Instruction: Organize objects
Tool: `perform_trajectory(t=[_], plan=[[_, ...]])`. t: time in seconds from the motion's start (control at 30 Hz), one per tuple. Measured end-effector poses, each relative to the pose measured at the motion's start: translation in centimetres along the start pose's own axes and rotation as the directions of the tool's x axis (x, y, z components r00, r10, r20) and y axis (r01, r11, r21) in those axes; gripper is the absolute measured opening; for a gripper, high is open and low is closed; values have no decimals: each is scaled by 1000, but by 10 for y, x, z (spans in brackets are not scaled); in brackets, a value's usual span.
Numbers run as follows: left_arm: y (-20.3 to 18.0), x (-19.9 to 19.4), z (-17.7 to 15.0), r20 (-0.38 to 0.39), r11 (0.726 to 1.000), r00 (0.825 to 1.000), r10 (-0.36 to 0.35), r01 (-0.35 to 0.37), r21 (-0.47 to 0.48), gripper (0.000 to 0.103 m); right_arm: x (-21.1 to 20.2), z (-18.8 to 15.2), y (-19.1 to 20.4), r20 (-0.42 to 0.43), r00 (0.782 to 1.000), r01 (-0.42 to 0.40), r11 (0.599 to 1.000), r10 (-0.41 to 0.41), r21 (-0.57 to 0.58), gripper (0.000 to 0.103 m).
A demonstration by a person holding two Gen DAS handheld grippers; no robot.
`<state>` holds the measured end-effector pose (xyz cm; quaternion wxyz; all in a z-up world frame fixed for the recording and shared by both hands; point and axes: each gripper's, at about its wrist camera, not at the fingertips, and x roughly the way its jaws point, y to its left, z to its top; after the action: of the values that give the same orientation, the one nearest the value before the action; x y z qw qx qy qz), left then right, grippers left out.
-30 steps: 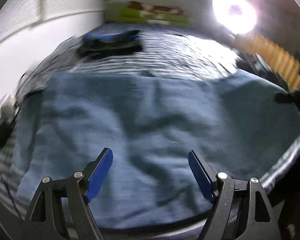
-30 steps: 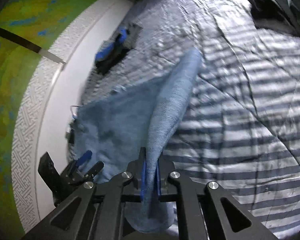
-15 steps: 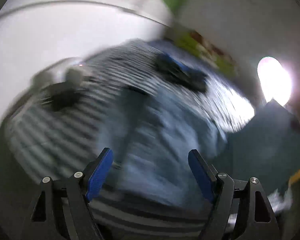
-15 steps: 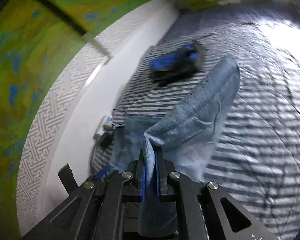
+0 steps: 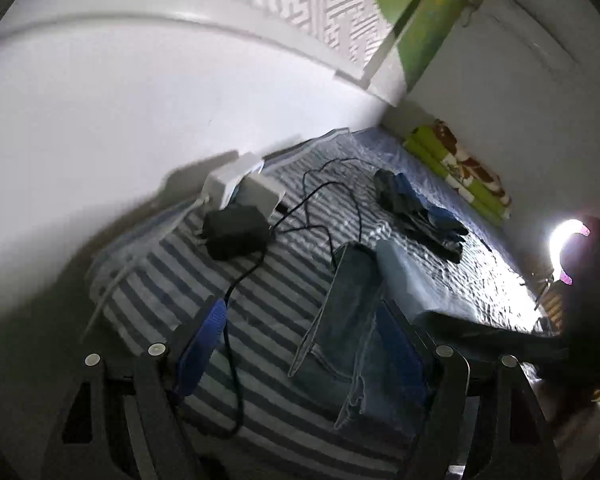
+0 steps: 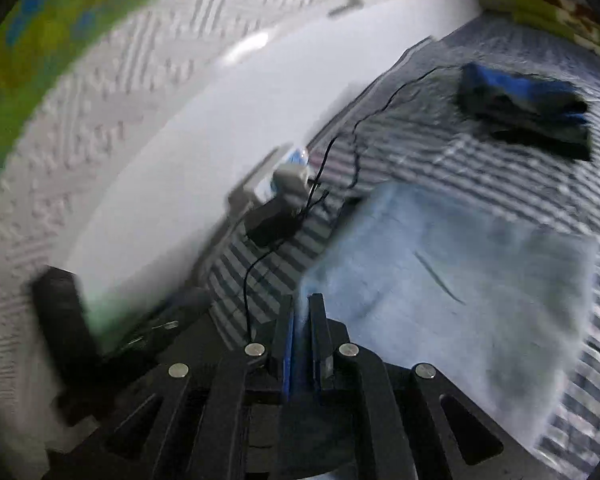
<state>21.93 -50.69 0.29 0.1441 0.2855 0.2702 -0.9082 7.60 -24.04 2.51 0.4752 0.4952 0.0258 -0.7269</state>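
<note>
A light blue towel lies on the striped bedspread, folded over on itself. My right gripper is shut on a corner of it, with cloth pinched between the blue pads. In the left wrist view the same towel shows as a narrow folded strip. My left gripper is open above the bed. The towel's edge lies close to the right finger, and I cannot tell if the two touch. A blurred black shape at the left of the right wrist view looks like part of the left gripper.
A black charger and a white power strip sit by the white wall, and a thin black cable runs under the left finger. Folded dark and blue clothes lie farther back. Green bedding is at the far corner, with a bright lamp on the right.
Both views swung toward the wall. The right gripper carried the towel's corner across, so the towel went from spread flat to folded over. The left gripper moved off the towel toward the charger side.
</note>
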Motion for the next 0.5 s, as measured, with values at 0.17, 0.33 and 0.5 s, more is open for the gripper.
perform_trajectory(t=[0.17,0.33,0.5], plan=[[-6,0,1,-5,999,1000,15,-15,43,80,42,-8,6,-68,997,-34,999,35,19,2],[1,11,-3,-54,1000,999,9,-8,17,80,63,-21,27,-156,982,-116,993,111,-28,2],[-1,28,-6,-113,996,990,-85,83,-21,80,-2,-29,-10,-59,993,-104,994,106,44,20]])
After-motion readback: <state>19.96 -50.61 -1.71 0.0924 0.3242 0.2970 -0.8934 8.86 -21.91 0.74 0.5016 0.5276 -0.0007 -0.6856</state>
